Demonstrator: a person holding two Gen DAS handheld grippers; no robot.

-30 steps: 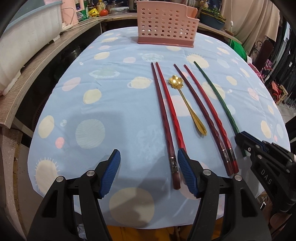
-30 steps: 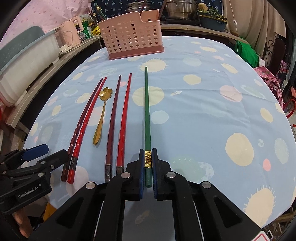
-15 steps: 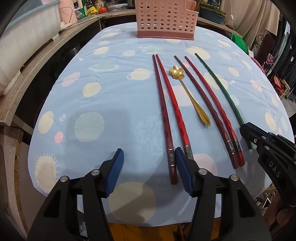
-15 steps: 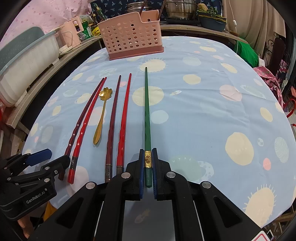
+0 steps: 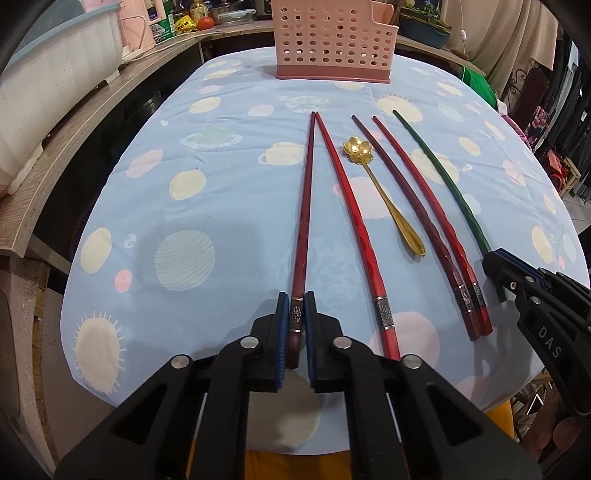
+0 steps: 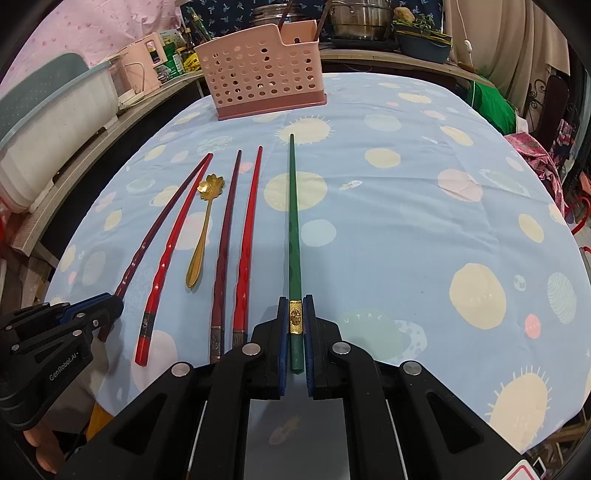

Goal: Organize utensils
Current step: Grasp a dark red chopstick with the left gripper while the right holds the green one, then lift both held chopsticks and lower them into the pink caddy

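Observation:
Several chopsticks and a gold flower spoon (image 5: 384,199) lie side by side on the blue spotted tablecloth (image 5: 221,206). My left gripper (image 5: 295,314) is closing, its blue pads pressing the near end of the dark red chopstick (image 5: 304,206), which rests on the cloth. A bright red chopstick (image 5: 351,206) lies just right of it. My right gripper (image 6: 296,317) is shut on the gold-banded end of the green chopstick (image 6: 293,221), also flat on the cloth. A pink perforated basket (image 6: 258,74) stands at the table's far edge.
Between spoon and green chopstick lie a dark chopstick (image 6: 223,240) and a red one (image 6: 247,240). A wooden counter with a white tub (image 5: 55,74) runs along the left. Pots (image 6: 354,18) stand behind the basket. The table's near edge is under both grippers.
The left gripper's jaws, wide apart before, have come together on the dark red chopstick's end. The right gripper has held still on the green chopstick.

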